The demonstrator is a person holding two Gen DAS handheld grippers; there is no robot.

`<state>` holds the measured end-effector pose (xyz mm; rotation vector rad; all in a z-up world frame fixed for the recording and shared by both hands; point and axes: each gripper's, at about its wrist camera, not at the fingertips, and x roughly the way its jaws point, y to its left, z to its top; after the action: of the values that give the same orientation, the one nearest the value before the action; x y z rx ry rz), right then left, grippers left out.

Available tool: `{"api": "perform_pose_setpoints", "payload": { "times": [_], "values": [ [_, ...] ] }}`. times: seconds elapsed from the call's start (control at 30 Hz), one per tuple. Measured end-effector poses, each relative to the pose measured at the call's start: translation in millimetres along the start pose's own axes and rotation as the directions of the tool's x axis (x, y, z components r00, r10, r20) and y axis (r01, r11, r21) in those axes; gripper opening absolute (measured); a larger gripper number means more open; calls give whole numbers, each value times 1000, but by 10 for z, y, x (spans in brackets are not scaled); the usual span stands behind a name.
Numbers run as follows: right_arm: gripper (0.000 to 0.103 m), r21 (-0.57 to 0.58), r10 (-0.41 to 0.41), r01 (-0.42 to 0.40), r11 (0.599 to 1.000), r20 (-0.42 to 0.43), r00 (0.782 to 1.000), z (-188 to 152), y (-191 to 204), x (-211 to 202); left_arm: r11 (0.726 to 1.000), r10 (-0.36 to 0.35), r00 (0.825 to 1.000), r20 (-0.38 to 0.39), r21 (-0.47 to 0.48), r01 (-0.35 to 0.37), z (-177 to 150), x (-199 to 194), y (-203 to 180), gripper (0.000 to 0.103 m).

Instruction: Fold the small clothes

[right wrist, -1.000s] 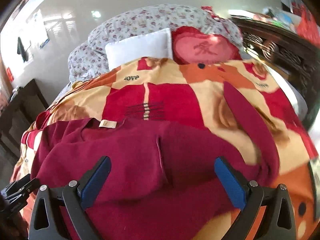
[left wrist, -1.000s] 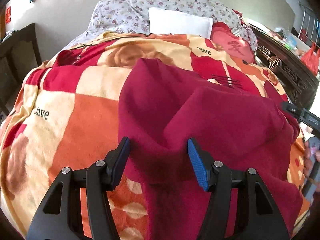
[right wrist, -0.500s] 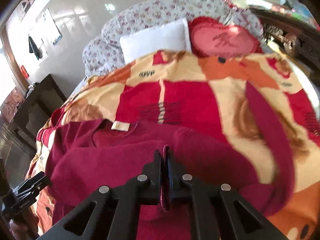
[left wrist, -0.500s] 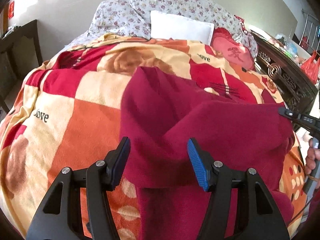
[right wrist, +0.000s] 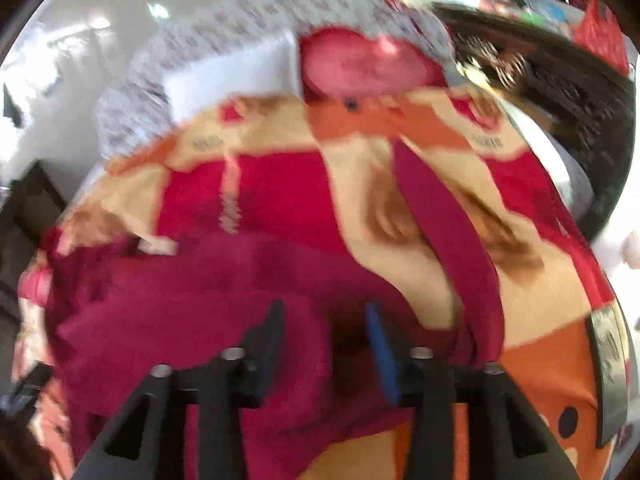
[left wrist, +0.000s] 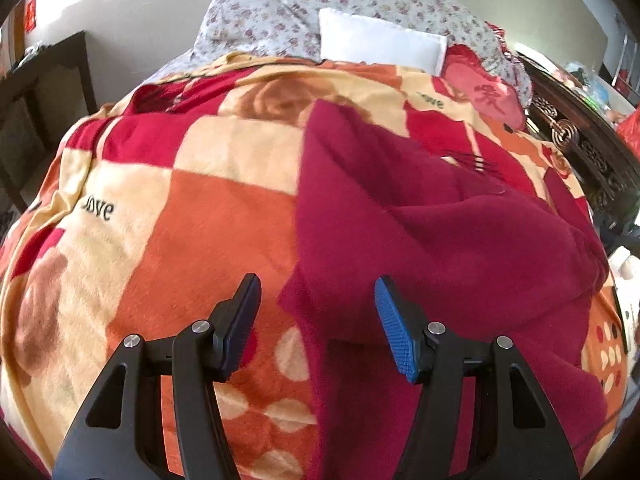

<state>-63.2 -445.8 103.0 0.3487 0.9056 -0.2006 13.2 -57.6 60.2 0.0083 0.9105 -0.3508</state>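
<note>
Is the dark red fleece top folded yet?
Not yet. The dark red fleece top lies bunched on the orange patterned blanket, one sleeve stretched out. The right gripper has just been opening over it; the left gripper hangs open. Folding remains.

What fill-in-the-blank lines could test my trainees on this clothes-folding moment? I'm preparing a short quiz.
1. The dark red knit garment lies on a fleece blanket patterned in red, cream and ____.
2. The blanket's black lettering ends in the letters ____.
3. The plain pillow leaning on the floral bedding is ____ in colour.
4. The left gripper has its jaws ____, astride the garment's edge.

Missing words: orange; ove; white; open
</note>
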Motion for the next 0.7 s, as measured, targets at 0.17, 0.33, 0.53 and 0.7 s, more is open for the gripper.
{"api": "perform_pose_setpoints", "payload": {
  "times": [0.17,0.33,0.53,0.7],
  "values": [
    [46,-188,309,-316,930,-65,949,134,940,91,999,-4,1000,-12,-35,4,-31,56,48,59],
    [46,-345,425,-462,817,-180,887,119,1971,489,1000,1,1000,-25,-25,-2,-49,106,37,59],
    [46,-367,443,-518,773,-271,854,88,2534,943,999,-11,999,-43,-44,9,-43,169,73,59],
    [33,-412,408,-497,764,-288,866,29,2684,1135,998,-21,999,-50,-52,18,-42,210,82,59]
  ]
}}
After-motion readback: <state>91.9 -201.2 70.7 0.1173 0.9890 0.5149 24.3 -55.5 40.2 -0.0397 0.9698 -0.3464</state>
